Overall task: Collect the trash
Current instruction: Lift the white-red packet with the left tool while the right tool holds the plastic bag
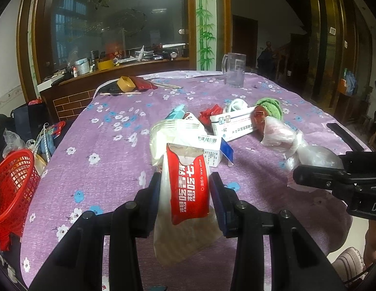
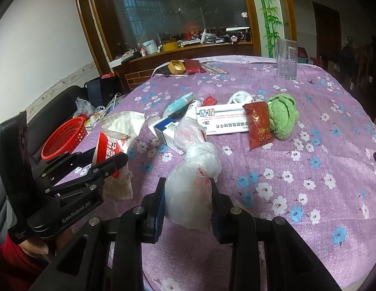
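My left gripper (image 1: 186, 189) is shut on a red wet-wipe packet (image 1: 189, 189), bundled with a brownish paper bag and a clear zip bag (image 1: 168, 133), held above the purple flowered tablecloth (image 1: 103, 160). The right wrist view shows that gripper (image 2: 108, 156) at the left with the red packet (image 2: 108, 148) in its jaws. My right gripper (image 2: 188, 194) is shut on a crumpled clear plastic bag (image 2: 192, 165). The same bag (image 1: 285, 140) and right gripper (image 1: 314, 152) appear at the right of the left wrist view. A red mesh basket (image 1: 13, 181) (image 2: 64, 138) stands beyond the table's left edge.
Mid-table lie a white medicine box (image 2: 224, 118), a small blue-and-white box (image 2: 163, 131), a red snack wrapper (image 2: 258, 126), a green cloth (image 2: 282, 116), a teal pack (image 2: 178, 104) and a white wad (image 2: 239, 97). A glass mug (image 2: 286, 59) stands at the far edge.
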`<state>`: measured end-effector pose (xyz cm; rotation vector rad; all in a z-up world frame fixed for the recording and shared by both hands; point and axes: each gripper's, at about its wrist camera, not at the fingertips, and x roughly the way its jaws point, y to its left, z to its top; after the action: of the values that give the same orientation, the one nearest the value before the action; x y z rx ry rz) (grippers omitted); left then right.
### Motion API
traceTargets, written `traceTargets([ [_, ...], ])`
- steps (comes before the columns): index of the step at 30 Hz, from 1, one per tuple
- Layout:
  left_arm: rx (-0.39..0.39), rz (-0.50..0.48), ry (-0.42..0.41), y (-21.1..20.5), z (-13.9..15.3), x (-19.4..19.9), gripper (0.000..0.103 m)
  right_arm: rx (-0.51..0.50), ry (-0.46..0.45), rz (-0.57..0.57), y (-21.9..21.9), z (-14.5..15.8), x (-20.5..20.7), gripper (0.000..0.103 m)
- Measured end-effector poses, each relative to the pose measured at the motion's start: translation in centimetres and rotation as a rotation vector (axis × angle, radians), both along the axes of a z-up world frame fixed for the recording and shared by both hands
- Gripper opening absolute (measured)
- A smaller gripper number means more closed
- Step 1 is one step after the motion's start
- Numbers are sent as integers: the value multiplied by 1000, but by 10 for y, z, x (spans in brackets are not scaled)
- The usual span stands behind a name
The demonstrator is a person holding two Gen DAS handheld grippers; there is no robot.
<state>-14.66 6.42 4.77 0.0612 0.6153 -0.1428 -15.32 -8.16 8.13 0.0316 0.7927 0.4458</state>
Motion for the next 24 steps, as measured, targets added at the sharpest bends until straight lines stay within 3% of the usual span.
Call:
traceTargets([
  [16,23,17,-9,3,1,-1,38,-6,11,10,5,-4,1,34],
  [20,-2,-9,36,8,0,2,39,-6,13,7,5,-3,0,34],
  [24,-31,-32,118,12,-10,9,48,2,16,1,4,-3,1,34],
])
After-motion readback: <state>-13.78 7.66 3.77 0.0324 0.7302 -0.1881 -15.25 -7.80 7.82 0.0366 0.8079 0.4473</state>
